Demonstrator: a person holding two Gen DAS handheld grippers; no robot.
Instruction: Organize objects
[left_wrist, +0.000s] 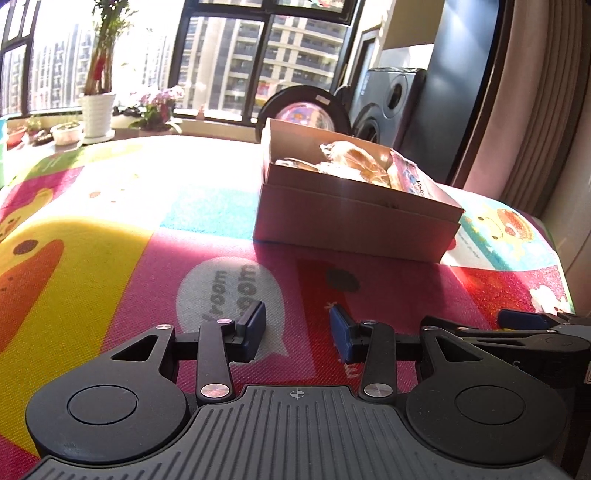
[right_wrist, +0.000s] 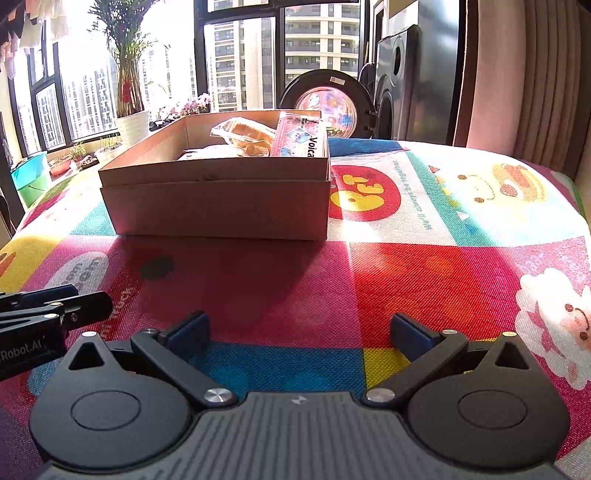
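A brown cardboard box (left_wrist: 354, 218) (right_wrist: 221, 199) stands open on a colourful cartoon mat (left_wrist: 221, 280) (right_wrist: 424, 266). Inside lie clear-wrapped bread packets (left_wrist: 354, 158) (right_wrist: 243, 134) and a pink packet (left_wrist: 410, 175) (right_wrist: 299, 136) leaning on the box's right wall. My left gripper (left_wrist: 297, 328) hovers over the mat in front of the box, open with a modest gap and nothing between its blue pads. My right gripper (right_wrist: 301, 330) is open wide and empty, also short of the box. Each gripper shows at the edge of the other's view: the right gripper (left_wrist: 517, 321), the left gripper (right_wrist: 55, 302).
Behind the mat is a window sill with a white plant pot (left_wrist: 96, 114) (right_wrist: 135, 127) and pink flowers (left_wrist: 159, 101). A washing machine (left_wrist: 391, 107) (right_wrist: 395, 85) with its round door (right_wrist: 327, 99) open stands behind the box. A curtain (right_wrist: 524, 74) hangs at right. Green and blue tubs (right_wrist: 31, 177) sit far left.
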